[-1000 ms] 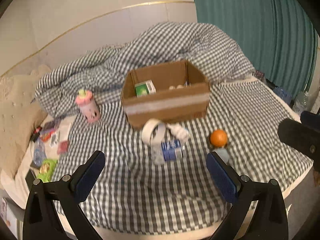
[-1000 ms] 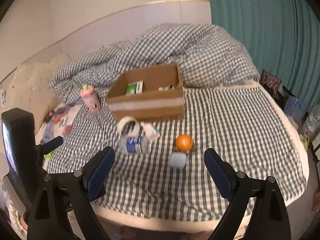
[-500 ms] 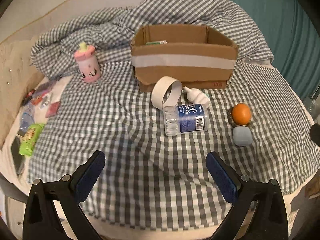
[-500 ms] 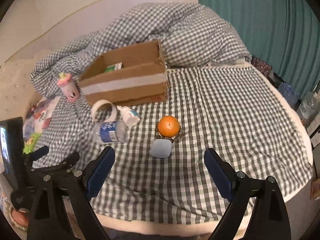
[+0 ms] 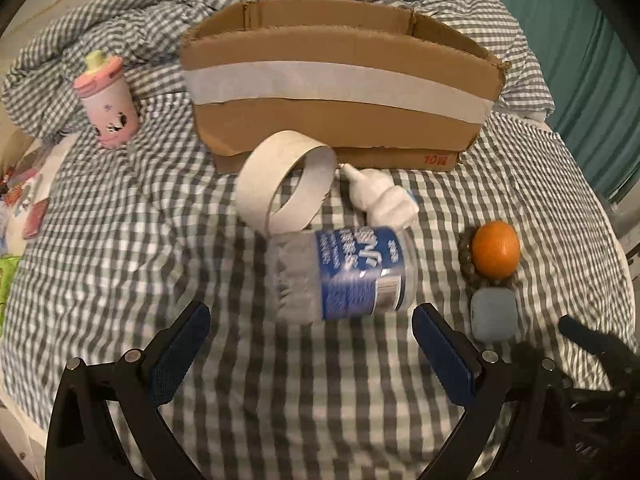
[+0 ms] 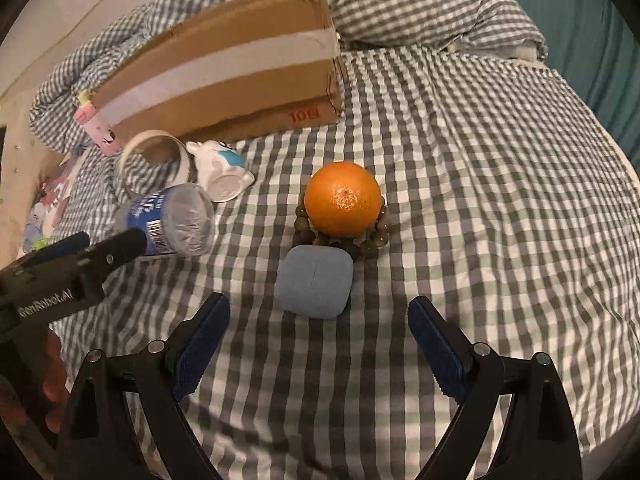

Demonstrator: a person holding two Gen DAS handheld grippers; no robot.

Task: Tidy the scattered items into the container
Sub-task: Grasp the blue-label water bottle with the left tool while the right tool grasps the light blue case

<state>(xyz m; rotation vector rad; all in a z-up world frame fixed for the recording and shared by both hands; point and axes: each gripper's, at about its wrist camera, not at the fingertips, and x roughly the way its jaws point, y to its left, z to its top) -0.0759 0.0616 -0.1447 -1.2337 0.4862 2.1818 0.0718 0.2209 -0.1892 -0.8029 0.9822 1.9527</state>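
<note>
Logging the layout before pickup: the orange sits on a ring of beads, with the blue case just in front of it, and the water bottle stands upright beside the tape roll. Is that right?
Not quite. The water bottle lies on its side, as the left wrist view shows. The rest holds: the orange sits on the ring of beads, the blue case just in front, and the bottle is beside the tape roll.

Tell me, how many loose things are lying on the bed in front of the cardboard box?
6: tape ring, white bottle, water bottle, orange on a bead bracelet, blue case. The box may hold more.
</note>
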